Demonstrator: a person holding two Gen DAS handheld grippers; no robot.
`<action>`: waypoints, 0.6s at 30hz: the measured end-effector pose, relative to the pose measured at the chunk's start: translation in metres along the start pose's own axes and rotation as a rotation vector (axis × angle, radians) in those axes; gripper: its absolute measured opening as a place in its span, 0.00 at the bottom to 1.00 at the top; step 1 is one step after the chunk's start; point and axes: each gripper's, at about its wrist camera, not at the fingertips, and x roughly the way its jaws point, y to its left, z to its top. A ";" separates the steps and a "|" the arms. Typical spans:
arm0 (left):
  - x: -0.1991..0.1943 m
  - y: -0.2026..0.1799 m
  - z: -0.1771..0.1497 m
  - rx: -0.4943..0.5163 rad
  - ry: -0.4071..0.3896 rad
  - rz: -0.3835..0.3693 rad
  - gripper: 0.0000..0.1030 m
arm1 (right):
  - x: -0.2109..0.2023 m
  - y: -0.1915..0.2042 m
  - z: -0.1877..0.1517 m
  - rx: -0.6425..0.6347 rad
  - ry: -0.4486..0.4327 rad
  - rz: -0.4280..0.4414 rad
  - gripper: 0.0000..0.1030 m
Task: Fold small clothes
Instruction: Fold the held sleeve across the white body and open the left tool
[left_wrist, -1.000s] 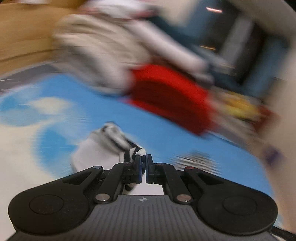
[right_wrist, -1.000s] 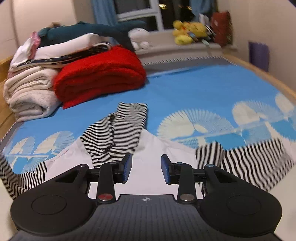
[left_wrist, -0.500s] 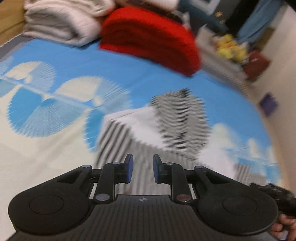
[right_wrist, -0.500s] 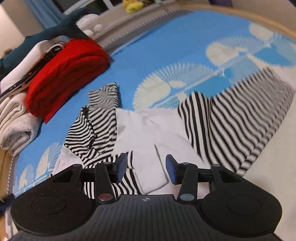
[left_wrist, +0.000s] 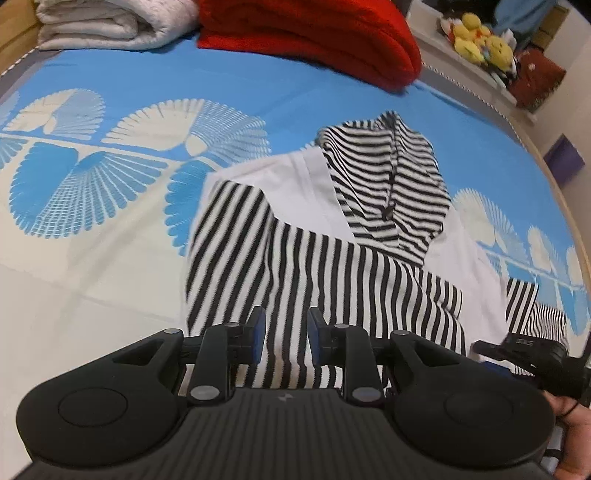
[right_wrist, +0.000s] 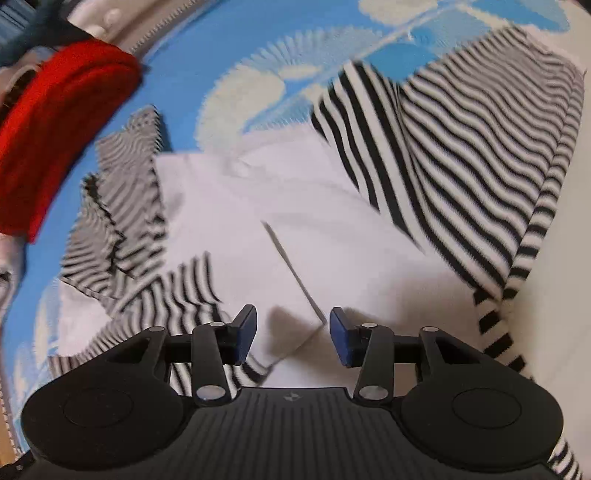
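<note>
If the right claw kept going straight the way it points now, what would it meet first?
Most likely the white body panel of the hoodie, just ahead of the open right claw; the striped sleeve lies off to one side. Depth is unclear.

Lies flat on the bed (left_wrist: 110, 258): a hoodie (left_wrist: 332, 229), hood (left_wrist: 391, 184) up top, one sleeve (left_wrist: 295, 273) folded across. Behind it, a blanket (left_wrist: 310, 33), towels (left_wrist: 110, 22) to its left.

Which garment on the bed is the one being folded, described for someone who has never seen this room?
On the blue fan-patterned bedspread, in front of the folded red blanket, lies a white hooded top. Alone among the plain folded bedding, it has black-and-white striped sleeves and hood.
</note>
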 end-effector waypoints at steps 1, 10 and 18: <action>0.003 -0.002 0.000 0.013 0.005 -0.001 0.26 | 0.005 0.000 -0.002 0.004 0.012 0.002 0.22; 0.034 -0.004 -0.009 0.075 0.083 0.002 0.26 | -0.055 0.013 0.005 -0.177 -0.203 0.125 0.04; 0.078 0.018 -0.033 0.036 0.243 0.030 0.32 | -0.025 -0.020 0.011 -0.170 -0.094 -0.096 0.11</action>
